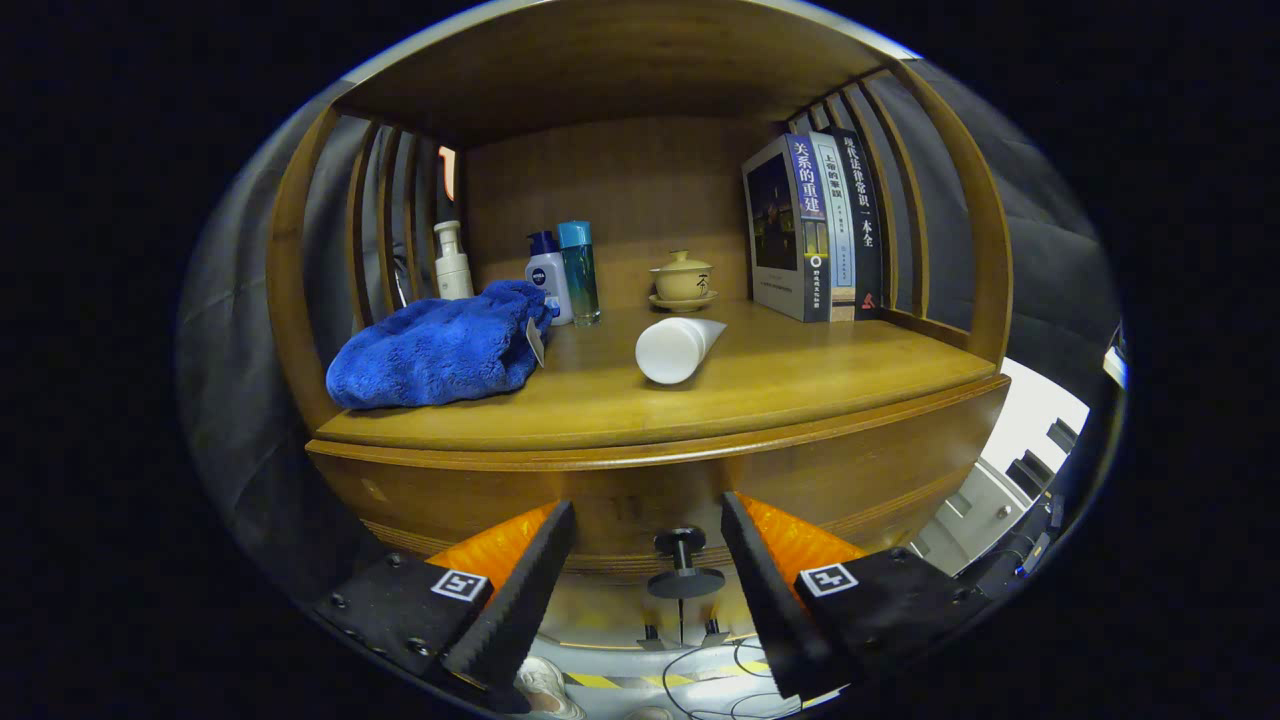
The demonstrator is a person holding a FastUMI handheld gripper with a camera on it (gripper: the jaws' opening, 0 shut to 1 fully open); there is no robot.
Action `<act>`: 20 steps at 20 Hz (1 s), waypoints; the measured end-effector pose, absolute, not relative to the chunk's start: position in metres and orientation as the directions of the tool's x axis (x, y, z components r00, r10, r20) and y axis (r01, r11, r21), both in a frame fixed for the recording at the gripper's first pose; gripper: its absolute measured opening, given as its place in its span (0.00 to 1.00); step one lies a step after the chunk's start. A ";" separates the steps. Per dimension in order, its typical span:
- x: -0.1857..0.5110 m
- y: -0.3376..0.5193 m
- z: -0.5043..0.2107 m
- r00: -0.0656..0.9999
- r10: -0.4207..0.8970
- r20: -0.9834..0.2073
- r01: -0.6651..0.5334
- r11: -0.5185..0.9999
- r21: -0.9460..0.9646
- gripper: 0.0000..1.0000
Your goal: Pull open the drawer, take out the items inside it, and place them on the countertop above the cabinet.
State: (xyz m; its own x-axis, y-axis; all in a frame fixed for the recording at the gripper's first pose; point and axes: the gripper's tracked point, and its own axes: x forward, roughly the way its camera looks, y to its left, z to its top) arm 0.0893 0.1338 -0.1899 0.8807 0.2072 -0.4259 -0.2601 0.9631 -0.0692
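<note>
Facing the wooden cabinet head-on, the gripper stood released, its two fingers spread wide with nothing clasped between them. The dark drawer knob sat in the gap between the fingers, just ahead of the tips, touched by neither. The drawer front lay flush with the cabinet, still closed.

Above the drawer, the countertop ran to a rounded front lip. Slatted wooden sides closed it in at the left and right, a plain wooden back stood behind, and a wooden roof covered it. A broad bare stretch lay along the front edge and at the right, ahead of the books.

On the countertop lay one blue towel, bunched at the left and reaching close to the front lip. One white tube lay on its side near the middle, well apart from the towel. Behind the towel stood three bottles: one white pump bottle by the left slats, one white with a blue cap, and one clear blue. One lidded tea cup on a saucer stood near the back wall. Three books stood upright together against the right slats.
</note>
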 end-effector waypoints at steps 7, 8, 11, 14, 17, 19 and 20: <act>0.092 0.131 -0.186 0.888 0.198 -0.414 -0.258 0.962 -0.093 0.99; 0.091 0.129 -0.177 0.896 0.197 -0.397 -0.255 0.962 -0.098 0.99; 0.087 0.130 -0.137 0.916 0.212 -0.340 -0.262 0.959 -0.110 0.99; 0.084 0.127 -0.083 0.940 0.209 -0.271 -0.255 0.955 -0.149 0.99; 0.079 0.128 -0.021 0.953 0.227 -0.199 -0.261 0.951 -0.167 0.98; 0.074 0.129 0.015 0.958 0.235 -0.167 -0.264 0.948 -0.180 0.98; 0.074 0.129 0.033 0.960 0.237 -0.152 -0.263 0.947 -0.184 0.98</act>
State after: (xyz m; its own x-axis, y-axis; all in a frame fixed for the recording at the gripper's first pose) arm 0.0739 0.1293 0.0329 0.9596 0.2367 -0.1524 -0.2628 0.9472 -0.1837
